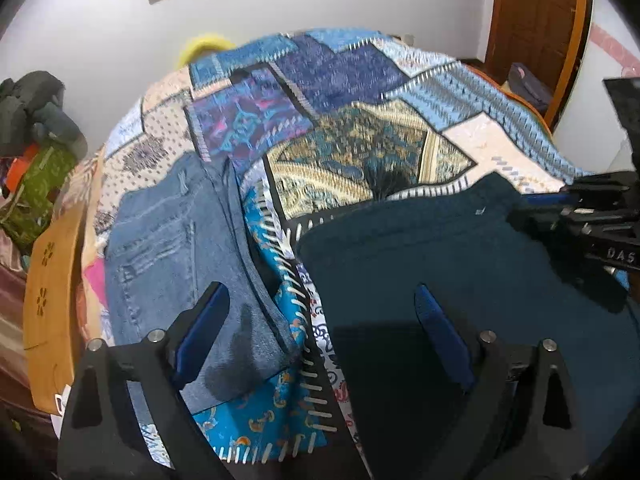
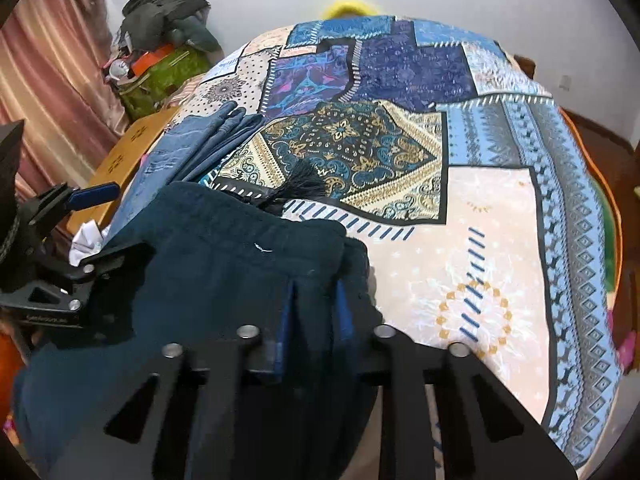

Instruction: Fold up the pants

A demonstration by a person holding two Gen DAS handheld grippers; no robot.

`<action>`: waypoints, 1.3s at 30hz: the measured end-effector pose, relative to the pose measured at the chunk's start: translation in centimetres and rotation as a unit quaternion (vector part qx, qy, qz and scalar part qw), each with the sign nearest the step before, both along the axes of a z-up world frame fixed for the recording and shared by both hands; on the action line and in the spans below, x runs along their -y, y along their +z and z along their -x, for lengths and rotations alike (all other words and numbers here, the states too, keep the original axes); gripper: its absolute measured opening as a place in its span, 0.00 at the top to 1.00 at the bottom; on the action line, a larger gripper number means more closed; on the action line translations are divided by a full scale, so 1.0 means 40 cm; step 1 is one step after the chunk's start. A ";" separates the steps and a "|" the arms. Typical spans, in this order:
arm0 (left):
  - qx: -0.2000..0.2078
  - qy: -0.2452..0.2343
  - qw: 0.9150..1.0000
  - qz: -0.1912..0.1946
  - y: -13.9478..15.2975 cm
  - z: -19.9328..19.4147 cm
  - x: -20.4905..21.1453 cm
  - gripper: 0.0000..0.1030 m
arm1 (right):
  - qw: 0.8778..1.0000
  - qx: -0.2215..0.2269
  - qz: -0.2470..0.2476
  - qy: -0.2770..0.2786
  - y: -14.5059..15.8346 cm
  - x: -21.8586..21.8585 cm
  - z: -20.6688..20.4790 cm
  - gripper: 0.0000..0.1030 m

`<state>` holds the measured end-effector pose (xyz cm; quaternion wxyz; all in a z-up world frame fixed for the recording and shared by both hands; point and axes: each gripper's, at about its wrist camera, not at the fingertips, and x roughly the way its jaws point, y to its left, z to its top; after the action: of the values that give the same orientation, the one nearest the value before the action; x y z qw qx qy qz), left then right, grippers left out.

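Dark teal pants (image 1: 420,248) lie bunched on the patchwork bedspread (image 1: 360,144), near the front. My left gripper (image 1: 320,332) is open, its blue pads spread above the gap between the teal pants and folded blue jeans (image 1: 168,240). My right gripper (image 2: 314,320) is shut on a fold of the teal pants (image 2: 224,264) at their right edge. The left gripper also shows at the left of the right wrist view (image 2: 92,196), and the right gripper at the right of the left wrist view (image 1: 568,216).
The folded jeans (image 2: 200,140) lie on the bed's left side. A wooden headboard or board (image 1: 48,304) runs along the left edge. A pile of bags and clothes (image 2: 160,48) stands by the curtain. A wooden door (image 1: 536,20) is at the back right.
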<state>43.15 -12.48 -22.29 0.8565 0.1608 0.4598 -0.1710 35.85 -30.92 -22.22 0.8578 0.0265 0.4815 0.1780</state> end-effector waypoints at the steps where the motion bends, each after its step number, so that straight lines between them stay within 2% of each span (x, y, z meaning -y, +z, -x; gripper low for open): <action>1: -0.005 0.000 1.000 -0.003 -0.013 -0.003 0.000 0.11 | 1.000 0.005 0.007 0.000 -0.002 -0.002 -0.002 0.88; 3: -0.001 0.006 1.000 -0.009 -0.028 -0.005 0.001 0.11 | 1.000 0.014 0.026 -0.001 -0.008 -0.012 -0.003 0.89; 6: -0.009 0.018 1.000 0.003 -0.031 -0.009 -0.006 0.11 | 0.999 0.005 0.034 -0.006 -0.013 -0.015 -0.010 0.89; 9: -0.012 0.017 1.000 0.014 -0.014 -0.004 -0.013 0.16 | 0.999 0.003 0.046 -0.004 0.005 -0.019 -0.009 0.89; 13: 0.021 0.012 1.000 0.010 0.048 0.031 -0.019 0.16 | 0.999 0.006 0.049 -0.007 0.045 -0.007 0.026 0.88; 17: 0.043 0.002 0.998 0.043 0.135 0.079 -0.037 0.16 | 0.998 0.023 0.050 -0.002 0.094 -0.002 0.076 0.87; 20: 0.050 -0.004 0.997 0.061 0.186 0.116 -0.049 0.16 | 0.998 0.041 0.043 0.000 0.133 0.000 0.121 0.73; 21: 0.049 -0.006 0.997 0.065 0.195 0.125 -0.049 0.16 | 0.998 0.048 0.043 0.002 0.146 0.000 0.137 0.63; 22: 0.045 -0.008 0.996 0.070 0.205 0.136 -0.052 0.15 | 0.997 0.056 0.044 0.001 0.158 0.000 0.153 0.47; 24: 0.039 -0.008 0.996 0.075 0.213 0.155 -0.056 0.11 | 0.996 0.073 0.044 -0.005 0.178 -0.001 0.187 0.27; 25: 0.033 -0.007 0.997 0.075 0.213 0.163 -0.057 0.11 | 0.996 0.082 0.041 -0.009 0.183 0.001 0.199 0.22; 28: 0.009 -0.008 0.997 0.072 0.194 0.177 -0.059 0.08 | 0.996 0.082 0.031 -0.015 0.184 0.005 0.231 0.18; 31: -0.053 -0.010 0.996 0.074 0.146 0.176 -0.056 0.07 | 0.999 0.046 0.010 -0.021 0.146 0.019 0.247 0.18; 34: -0.121 -0.010 0.989 0.079 0.087 0.165 -0.055 0.07 | 1.000 -0.005 -0.007 -0.026 0.087 0.030 0.255 0.18; 36: -0.156 -0.006 0.985 0.071 0.045 0.155 -0.051 0.07 | 0.999 -0.038 -0.012 -0.026 0.045 0.039 0.253 0.18; 39: -0.190 -0.019 0.979 0.076 0.011 0.149 -0.040 0.07 | 0.997 -0.059 -0.035 -0.030 0.011 0.050 0.244 0.14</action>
<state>37.20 -10.86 -21.87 0.7599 0.0691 0.5964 -0.2492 26.11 -32.93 -21.79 0.8316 0.0812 0.5236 0.1665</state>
